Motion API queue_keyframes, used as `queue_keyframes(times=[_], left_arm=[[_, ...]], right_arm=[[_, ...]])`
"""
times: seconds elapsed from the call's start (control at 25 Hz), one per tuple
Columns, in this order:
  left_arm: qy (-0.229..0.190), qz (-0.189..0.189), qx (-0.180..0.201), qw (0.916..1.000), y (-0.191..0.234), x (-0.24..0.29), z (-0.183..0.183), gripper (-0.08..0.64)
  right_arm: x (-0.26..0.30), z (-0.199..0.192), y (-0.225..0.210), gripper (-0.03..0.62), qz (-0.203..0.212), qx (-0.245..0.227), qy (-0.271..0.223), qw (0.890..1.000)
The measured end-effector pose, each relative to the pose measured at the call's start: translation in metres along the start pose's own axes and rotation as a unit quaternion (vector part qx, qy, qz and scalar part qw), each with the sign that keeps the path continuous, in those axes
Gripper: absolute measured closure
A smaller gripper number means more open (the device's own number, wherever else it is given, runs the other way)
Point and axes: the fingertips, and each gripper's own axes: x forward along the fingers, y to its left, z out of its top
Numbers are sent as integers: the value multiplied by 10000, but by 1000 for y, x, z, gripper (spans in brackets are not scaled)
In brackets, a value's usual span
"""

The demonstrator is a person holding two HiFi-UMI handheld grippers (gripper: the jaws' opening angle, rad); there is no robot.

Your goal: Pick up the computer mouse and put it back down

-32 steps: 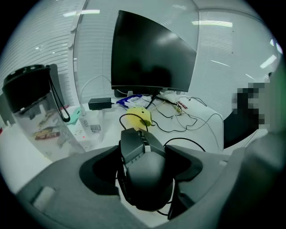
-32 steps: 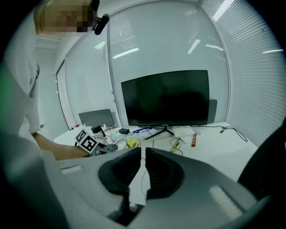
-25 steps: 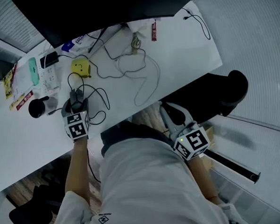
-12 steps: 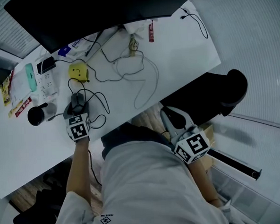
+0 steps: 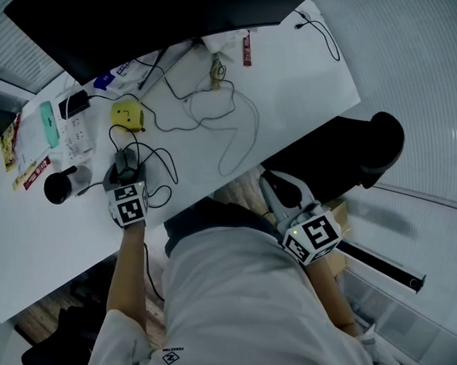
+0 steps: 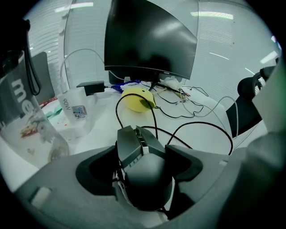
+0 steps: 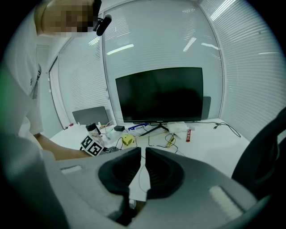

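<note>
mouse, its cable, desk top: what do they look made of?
computer mouse: likely moulded plastic, dark grey and mostly matte, with a soft sheen on its angular panels.
cable: black, thin and smooth, and it loops freely, so probably a rubber or PVC jacket.
desk top: white, flat, uniform and faintly glossy. It looks like laminate; the core is not visible.

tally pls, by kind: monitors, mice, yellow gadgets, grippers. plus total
monitor: 1
mouse: 1
yellow gadget: 1
grippers: 2 (left gripper, right gripper)
total: 5
</note>
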Motion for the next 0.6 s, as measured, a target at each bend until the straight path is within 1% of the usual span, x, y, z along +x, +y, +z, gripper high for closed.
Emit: queue_keyframes(times=[0.32, 0.48, 0.6], left_arm=[[24, -113, 35, 9999, -4, -1, 1, 201], [5, -87, 24, 10000, -4, -5, 0, 195], [-88, -58, 12, 9999, -4, -10, 5, 193]], right_arm=[[1, 1, 1, 560, 42, -14, -3, 10000], [1, 1, 3, 560, 123, -8, -26, 9999], [2, 2, 4, 560, 165, 5, -53, 9998]])
